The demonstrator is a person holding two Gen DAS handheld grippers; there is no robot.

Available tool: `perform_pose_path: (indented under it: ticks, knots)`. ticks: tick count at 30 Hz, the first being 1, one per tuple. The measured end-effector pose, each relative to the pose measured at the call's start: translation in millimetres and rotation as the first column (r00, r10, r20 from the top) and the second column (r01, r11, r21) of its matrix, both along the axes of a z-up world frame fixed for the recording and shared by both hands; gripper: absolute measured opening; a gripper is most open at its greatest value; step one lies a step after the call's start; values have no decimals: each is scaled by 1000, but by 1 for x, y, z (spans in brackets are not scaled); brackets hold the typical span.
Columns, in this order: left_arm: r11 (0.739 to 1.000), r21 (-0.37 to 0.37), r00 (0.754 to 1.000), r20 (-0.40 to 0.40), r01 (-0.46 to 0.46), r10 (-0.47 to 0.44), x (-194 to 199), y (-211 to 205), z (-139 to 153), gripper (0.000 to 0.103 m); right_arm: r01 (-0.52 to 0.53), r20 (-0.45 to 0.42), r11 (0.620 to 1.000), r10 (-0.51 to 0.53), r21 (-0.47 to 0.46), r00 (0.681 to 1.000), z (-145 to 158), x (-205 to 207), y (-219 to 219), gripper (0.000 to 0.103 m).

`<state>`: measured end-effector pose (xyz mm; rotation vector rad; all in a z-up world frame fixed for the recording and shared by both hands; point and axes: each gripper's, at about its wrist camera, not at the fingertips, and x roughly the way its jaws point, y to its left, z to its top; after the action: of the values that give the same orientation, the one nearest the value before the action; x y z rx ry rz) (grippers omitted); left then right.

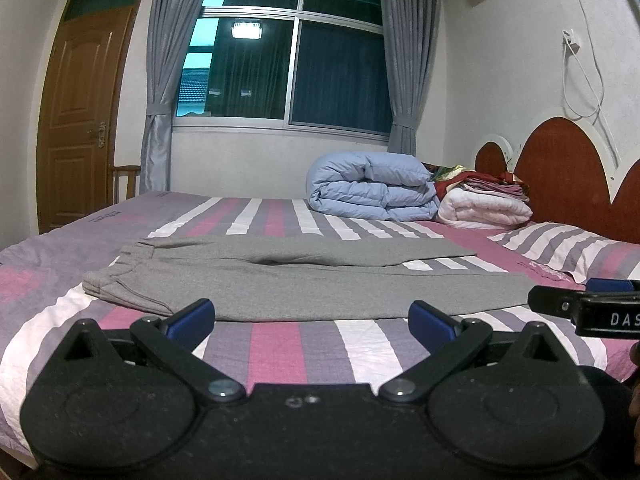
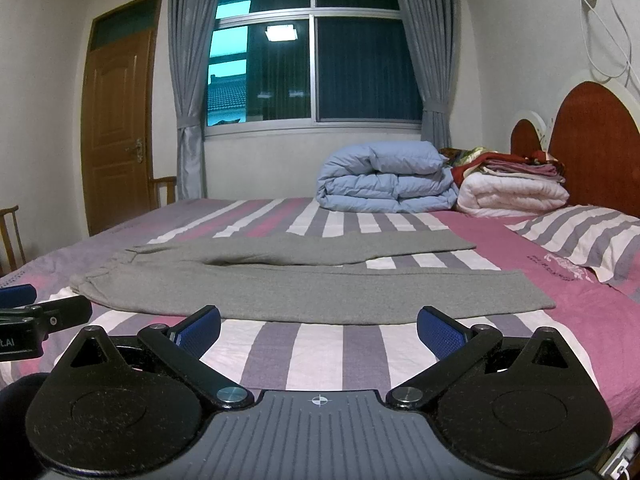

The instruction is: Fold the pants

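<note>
Grey pants [image 1: 304, 280] lie flat on the striped bed [image 1: 296, 352], waistband to the left, both legs stretched to the right and slightly apart. They also show in the right wrist view [image 2: 312, 286]. My left gripper [image 1: 311, 322] is open and empty, hovering just in front of the near leg's edge. My right gripper [image 2: 319, 330] is open and empty, also just short of the near leg's edge. The right gripper's finger shows at the right edge of the left wrist view [image 1: 588, 306]; the left gripper's finger shows at the left edge of the right wrist view [image 2: 40, 316].
A folded light blue duvet [image 1: 372, 190] and a white folded blanket with stacked clothes [image 1: 486, 204] sit at the far side of the bed. A striped pillow [image 1: 576, 250] lies by the red headboard [image 1: 572, 176]. A door [image 1: 76, 120] and a window are behind.
</note>
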<state>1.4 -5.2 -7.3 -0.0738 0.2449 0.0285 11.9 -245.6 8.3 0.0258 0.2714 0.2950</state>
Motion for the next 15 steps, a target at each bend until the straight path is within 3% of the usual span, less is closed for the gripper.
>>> perform_pose_path:
  ticks: [15]
  knots:
    - [1000,-1,1000,-5,-10,10,2,0,0,97,0,0,1000,0,-2,1000,-1,0,0,103]
